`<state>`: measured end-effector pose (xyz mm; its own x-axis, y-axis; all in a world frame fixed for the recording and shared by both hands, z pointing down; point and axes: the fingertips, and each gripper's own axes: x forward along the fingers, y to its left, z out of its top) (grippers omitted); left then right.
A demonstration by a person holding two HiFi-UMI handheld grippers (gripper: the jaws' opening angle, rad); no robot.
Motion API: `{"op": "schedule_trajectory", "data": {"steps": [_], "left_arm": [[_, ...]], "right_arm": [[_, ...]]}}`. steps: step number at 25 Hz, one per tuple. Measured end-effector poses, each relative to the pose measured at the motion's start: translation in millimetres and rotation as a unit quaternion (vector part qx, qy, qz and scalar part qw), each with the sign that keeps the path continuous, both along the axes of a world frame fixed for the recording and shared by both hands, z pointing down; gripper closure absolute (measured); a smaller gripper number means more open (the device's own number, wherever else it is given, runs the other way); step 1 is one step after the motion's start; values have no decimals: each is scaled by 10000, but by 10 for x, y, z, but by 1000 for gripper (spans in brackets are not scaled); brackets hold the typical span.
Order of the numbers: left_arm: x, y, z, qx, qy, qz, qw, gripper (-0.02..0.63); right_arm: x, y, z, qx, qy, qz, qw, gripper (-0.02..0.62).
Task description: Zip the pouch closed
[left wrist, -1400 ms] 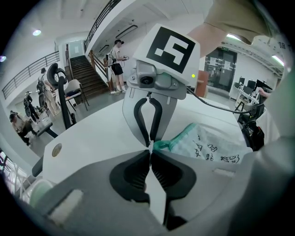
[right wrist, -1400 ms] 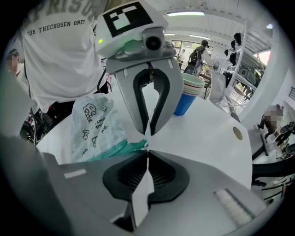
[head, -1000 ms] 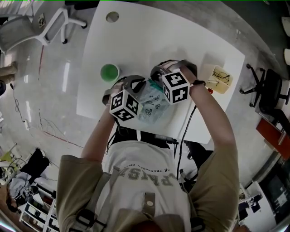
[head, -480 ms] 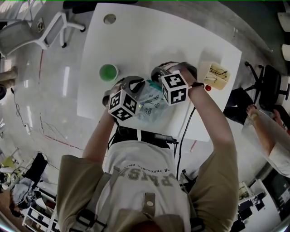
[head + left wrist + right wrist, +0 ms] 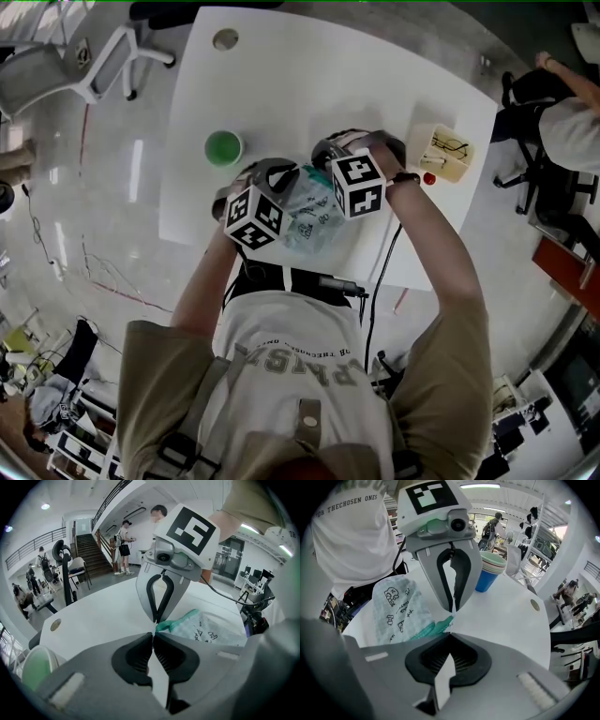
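Teal-trimmed printed fabric: pouch [image 5: 316, 217], flat on the white desk [image 5: 309, 84], between both tools at the person's edge.
Holding: left claw [image 5: 153, 632] clenched, tips at the teal zip-end corner, apparently nipping the fabric to anchor it against a pull.
Working: right claw [image 5: 451, 631] clenched, meeting that same corner from the opposite side, probably on the zip pull, which is too small to make out.
Zip run: cannot tell.
Also present: green cup [image 5: 225, 148], apart to the pouch's left, unused.

Green cup [image 5: 225, 148] on white table [image 5: 309, 84]
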<state>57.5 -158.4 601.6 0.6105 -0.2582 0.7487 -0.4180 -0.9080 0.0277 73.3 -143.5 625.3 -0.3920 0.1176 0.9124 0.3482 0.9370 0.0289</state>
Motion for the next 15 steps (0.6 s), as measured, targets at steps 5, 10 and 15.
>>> {"op": "schedule_trajectory", "data": {"steps": [5, 10, 15], "left_arm": [[-55, 3, 12, -24, 14, -122, 9999, 583], [-79, 16, 15, -51, 41, -156, 9999, 583], [-61, 29, 29, -64, 31, -127, 9999, 583]], "right_arm": [[89, 21, 59, 19, 155, 14, 9999, 595], [130, 37, 63, -57, 170, 181, 9997, 595], [142, 41, 74, -64, 199, 208, 9996, 595]]}}
